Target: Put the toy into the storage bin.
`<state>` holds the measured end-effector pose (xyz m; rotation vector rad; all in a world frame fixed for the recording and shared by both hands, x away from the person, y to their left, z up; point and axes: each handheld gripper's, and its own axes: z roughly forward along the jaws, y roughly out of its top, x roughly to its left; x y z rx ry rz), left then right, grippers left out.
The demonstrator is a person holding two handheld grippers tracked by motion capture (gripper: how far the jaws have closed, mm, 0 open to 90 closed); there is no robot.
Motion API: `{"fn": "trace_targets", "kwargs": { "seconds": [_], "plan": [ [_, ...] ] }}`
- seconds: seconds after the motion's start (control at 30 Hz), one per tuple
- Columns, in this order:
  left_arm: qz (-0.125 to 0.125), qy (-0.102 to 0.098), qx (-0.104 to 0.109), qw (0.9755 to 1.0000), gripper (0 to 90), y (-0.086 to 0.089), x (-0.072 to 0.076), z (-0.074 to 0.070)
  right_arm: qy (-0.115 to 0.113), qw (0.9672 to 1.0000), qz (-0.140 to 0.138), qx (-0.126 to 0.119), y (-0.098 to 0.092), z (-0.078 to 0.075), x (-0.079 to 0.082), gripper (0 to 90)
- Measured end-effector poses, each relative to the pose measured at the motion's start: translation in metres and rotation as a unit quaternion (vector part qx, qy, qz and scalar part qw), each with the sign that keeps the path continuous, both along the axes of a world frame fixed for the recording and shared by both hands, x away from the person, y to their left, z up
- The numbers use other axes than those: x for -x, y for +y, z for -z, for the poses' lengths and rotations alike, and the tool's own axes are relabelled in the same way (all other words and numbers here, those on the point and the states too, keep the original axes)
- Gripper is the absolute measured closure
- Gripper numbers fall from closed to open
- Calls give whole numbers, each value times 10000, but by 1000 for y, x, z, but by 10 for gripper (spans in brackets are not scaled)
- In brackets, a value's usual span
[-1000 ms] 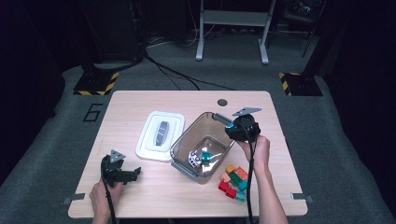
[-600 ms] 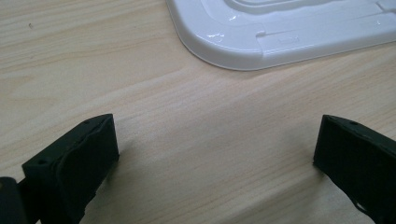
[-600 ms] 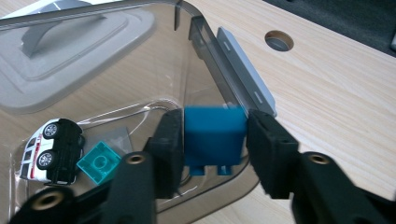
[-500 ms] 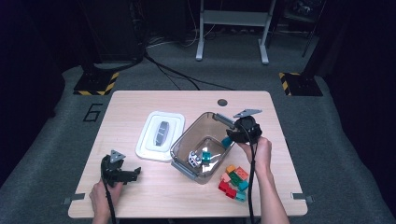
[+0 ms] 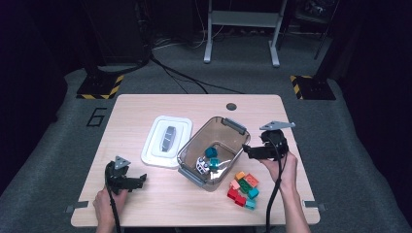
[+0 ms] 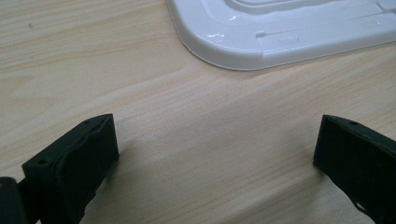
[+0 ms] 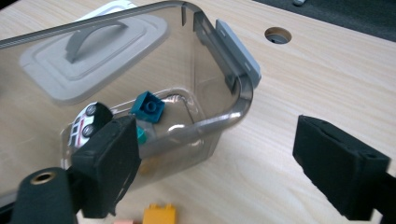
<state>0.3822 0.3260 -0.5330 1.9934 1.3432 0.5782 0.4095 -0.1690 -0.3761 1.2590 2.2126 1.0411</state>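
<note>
A light wooden table stands on grey carpet, with a metal stand and black cables behind in the dark.

Wooden table, white lid, clear bin (lidless), loose bricks

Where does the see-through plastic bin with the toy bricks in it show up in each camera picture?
High view: the bin sits at the table's middle, right of the white lid.
Left gripper view: the bin is not in it; the white lid's corner lies at the top.
Right gripper view: the bin takes the upper left, the white lid seen through its wall.
Shared landmark: the white lid.
</note>
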Motion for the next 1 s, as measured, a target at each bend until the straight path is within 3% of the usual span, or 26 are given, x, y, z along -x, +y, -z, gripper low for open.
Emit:
{"fn": "trace_targets", "kwargs": {
  "seconds": [0.13, 0.33, 0.6, 0.8, 0.87, 1.0],
  "plan": [
    [2, 0, -2, 10000, 0, 0, 0, 0, 53, 9999, 68, -118, -18, 10, 22, 24],
    [-1, 8, 2, 10000, 0, 0, 0, 0, 234, 9996, 87, -153, -29, 27, 40, 0],
    [1, 10, -1, 10000, 0, 0, 0, 0, 640, 9979, 64, -78, -25, 66, 64, 0],
    [-1, 13, 1, 10000, 0, 0, 0, 0, 945, 9954, 44, 124, -13, 96, 71, 0],
    [2, 1, -3, 10000, 0, 0, 0, 0, 1020, 9946, 85, 141, -10, 105, 73, 36],
    [1, 0, -2, 10000, 0, 0, 0, 0, 1049, 9944, 116, 43, -10, 115, 79, 197]
  ]
}}
